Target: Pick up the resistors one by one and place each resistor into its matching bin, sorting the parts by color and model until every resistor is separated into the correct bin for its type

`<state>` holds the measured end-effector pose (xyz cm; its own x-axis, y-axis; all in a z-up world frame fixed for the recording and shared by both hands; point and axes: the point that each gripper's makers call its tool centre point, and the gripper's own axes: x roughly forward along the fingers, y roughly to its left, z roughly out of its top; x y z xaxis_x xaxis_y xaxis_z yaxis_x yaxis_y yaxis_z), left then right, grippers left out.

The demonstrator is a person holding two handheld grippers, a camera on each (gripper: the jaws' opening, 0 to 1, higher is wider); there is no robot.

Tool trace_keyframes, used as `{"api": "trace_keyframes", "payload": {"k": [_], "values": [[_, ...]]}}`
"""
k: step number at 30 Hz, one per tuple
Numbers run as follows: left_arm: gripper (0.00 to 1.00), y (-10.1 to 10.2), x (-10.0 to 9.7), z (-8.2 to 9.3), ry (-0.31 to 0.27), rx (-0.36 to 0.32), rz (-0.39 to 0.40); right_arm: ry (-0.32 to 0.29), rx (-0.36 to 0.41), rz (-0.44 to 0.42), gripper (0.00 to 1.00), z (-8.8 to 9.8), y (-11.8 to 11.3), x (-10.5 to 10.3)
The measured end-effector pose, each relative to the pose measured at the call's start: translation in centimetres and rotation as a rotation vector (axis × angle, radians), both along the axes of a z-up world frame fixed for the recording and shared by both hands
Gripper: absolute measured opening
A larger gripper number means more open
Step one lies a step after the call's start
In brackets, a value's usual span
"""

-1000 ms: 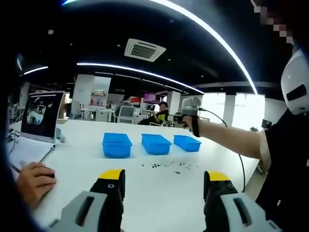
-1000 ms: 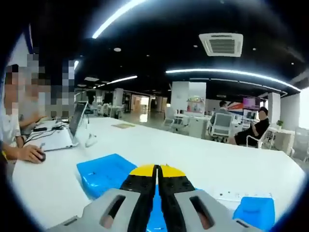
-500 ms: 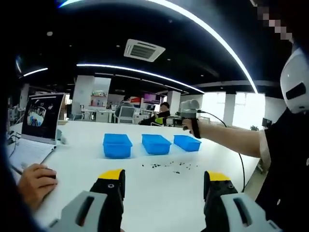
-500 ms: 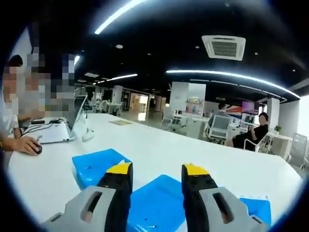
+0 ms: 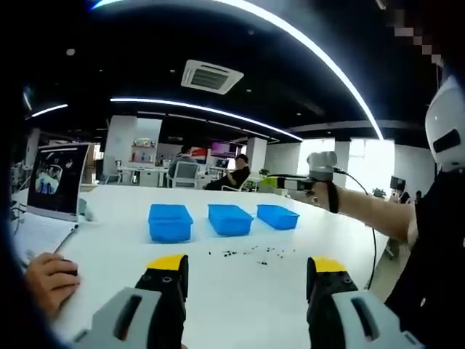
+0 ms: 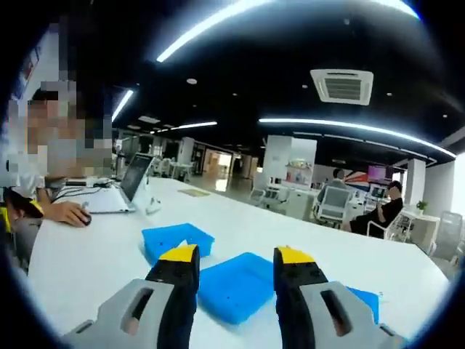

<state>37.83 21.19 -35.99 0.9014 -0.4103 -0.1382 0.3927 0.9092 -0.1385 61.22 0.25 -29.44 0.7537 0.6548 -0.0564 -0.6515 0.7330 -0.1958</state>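
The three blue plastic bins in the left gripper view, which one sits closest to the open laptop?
The leftmost blue plastic bin sits closest to the open laptop at the table's left edge; the middle bin and right bin lie farther away.

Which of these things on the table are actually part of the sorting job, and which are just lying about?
Part of the job:
- scattered resistors
- three blue bins
- left gripper, open
- right gripper, open

Just lying about:
- laptop
- papers
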Motion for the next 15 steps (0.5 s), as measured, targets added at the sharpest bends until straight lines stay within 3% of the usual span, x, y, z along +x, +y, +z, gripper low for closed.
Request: {"api": "trace_keyframes", "payload": {"k": [10, 15], "values": [[0.67, -0.9, 1.0, 0.5, -0.016, 0.0, -0.037, -0.003, 0.071, 0.055, 0.44, -0.7, -4.1, -10.6], [0.67, -1.1, 1.1, 0.6, -0.018, 0.004, -0.045, 0.009, 0.098, 0.038, 0.43, -1.9, -5.9, -14.1]]}}
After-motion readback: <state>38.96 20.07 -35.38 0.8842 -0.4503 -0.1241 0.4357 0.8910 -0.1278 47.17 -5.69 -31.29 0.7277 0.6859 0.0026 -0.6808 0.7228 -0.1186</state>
